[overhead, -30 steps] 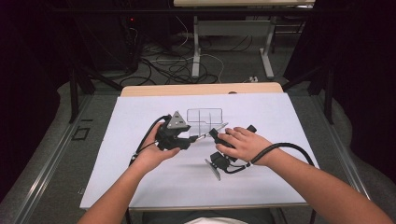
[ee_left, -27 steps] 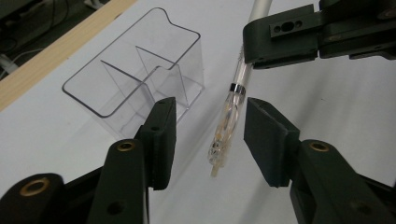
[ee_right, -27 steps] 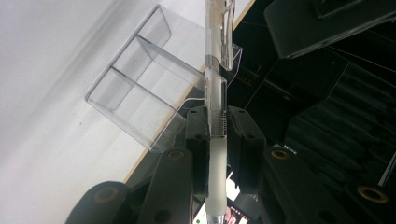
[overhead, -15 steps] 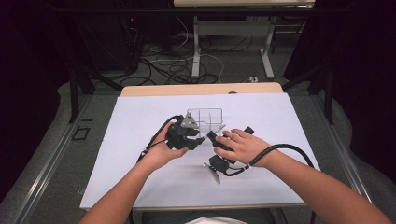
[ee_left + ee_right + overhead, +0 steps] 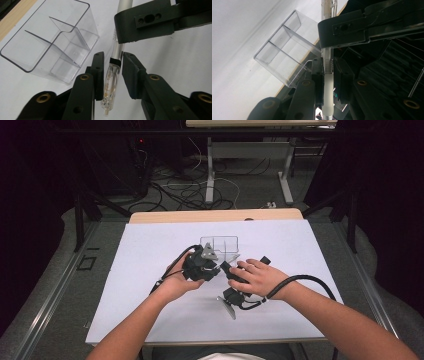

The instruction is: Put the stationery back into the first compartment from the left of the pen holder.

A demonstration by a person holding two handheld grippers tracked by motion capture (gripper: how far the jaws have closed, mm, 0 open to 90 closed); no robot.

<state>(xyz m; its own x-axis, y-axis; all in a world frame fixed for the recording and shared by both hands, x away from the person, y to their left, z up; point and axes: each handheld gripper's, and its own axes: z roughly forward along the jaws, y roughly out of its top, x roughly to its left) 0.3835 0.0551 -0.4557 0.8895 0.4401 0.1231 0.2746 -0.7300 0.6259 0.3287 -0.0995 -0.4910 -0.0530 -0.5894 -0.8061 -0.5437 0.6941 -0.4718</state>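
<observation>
A slim pen [image 5: 113, 72] hangs in the air above the white table cover, crossing the gap between the two grippers. One part of it is clear, with pale printed marks and a small metal tip at the free end; a black band joins this to a silvery-white barrel [image 5: 327, 100] — ribbed just past the joint. Just beside it stands a clear plastic organiser [image 5: 53, 42], an open-topped rectangular box split by thin walls into several compartments, upright [image 5: 220, 246] on the cover.
</observation>
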